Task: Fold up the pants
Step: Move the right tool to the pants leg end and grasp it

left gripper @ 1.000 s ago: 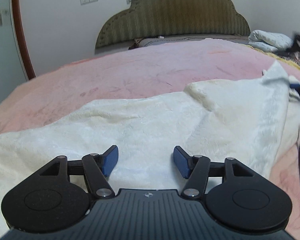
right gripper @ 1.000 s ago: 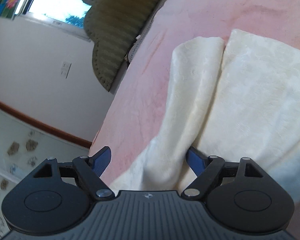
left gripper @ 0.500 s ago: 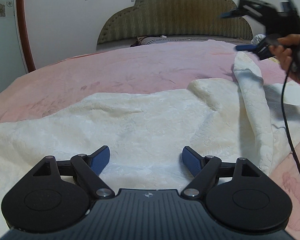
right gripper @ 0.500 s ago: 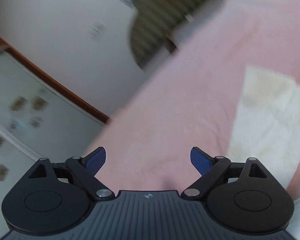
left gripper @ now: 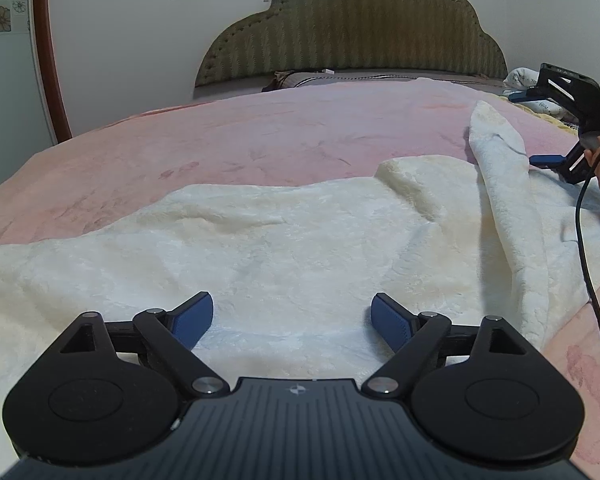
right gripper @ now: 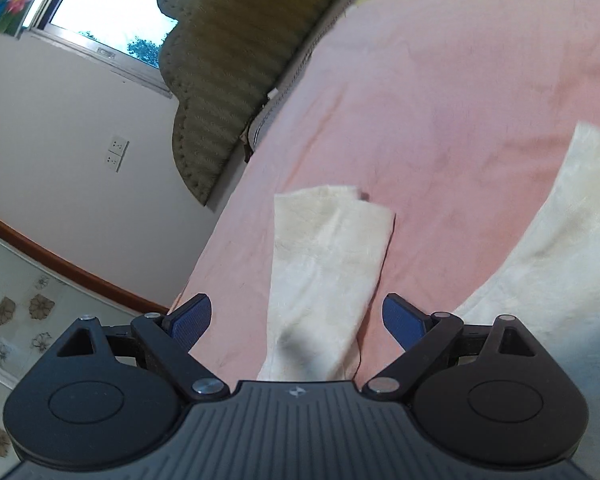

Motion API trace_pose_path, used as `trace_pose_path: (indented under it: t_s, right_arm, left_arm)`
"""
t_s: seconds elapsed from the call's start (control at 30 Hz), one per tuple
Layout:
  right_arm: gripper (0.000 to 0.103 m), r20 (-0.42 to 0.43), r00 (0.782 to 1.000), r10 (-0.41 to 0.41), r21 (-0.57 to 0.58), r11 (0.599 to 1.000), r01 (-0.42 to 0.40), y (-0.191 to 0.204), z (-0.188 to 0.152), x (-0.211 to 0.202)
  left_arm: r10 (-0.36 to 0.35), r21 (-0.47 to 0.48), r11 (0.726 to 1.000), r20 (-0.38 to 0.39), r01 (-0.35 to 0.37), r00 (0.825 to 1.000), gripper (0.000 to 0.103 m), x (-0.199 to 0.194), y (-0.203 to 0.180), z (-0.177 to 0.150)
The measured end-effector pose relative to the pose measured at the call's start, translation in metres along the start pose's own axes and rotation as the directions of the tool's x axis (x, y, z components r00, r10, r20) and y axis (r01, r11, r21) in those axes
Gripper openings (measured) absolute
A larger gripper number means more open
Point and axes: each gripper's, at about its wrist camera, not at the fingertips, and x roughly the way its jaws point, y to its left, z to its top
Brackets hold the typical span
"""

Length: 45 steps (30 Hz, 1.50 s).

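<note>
Since a second ago your left gripper (left gripper: 292, 318) has been opening over the cream pants (left gripper: 260, 248) on the bed (left gripper: 300, 132), while your wide, empty right gripper (right gripper: 298, 316) straddles the leg running up-frame, nearer.

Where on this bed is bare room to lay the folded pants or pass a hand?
Free: the pink bedspread between the cream pants and the headboard, and the strip at far left. In the right wrist view, bare pink lies between the two spread legs. Crowded: the right edge, by the right gripper and bedding.
</note>
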Motion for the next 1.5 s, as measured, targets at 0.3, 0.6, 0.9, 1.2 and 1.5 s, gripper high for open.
trace_pose_path:
  t_s: [0.3, 0.6, 0.9, 1.2, 1.5]
  right_arm:
    - [0.094, 0.046, 0.982, 0.185, 0.044, 0.981, -0.187, 0.004, 0.007, 0.003]
    - [0.094, -0.057, 0.981, 0.184, 0.028, 0.983, -0.183, 0.007, -0.001, 0.015]
    - [0.045, -0.024, 0.995, 0.093, -0.047, 0.994, -0.094, 0.027, 0.017, 0.047]
    - [0.007, 0.093, 0.995, -0.028, -0.224, 0.973, 0.049, 0.045, 0.009, 0.005]
    - [0.008, 0.105, 0.994, 0.003, -0.271, 0.962, 0.026, 0.037, 0.015, -0.080]
  left_arm:
    - [0.004, -0.003, 1.000, -0.002, -0.004, 1.000, 0.091, 0.001, 0.000, 0.000]
    - [0.003, -0.003, 1.000, -0.001, -0.003, 1.000, 0.092, 0.001, 0.001, 0.000]
    - [0.001, -0.007, 1.000, -0.002, -0.001, 1.000, 0.092, 0.000, 0.001, 0.000]
    - [-0.046, -0.023, 0.999, 0.062, 0.047, 0.997, 0.084, -0.022, -0.003, 0.009]
    - [-0.208, 0.177, 0.966, 0.084, 0.191, 0.974, 0.085, -0.031, -0.070, 0.025]
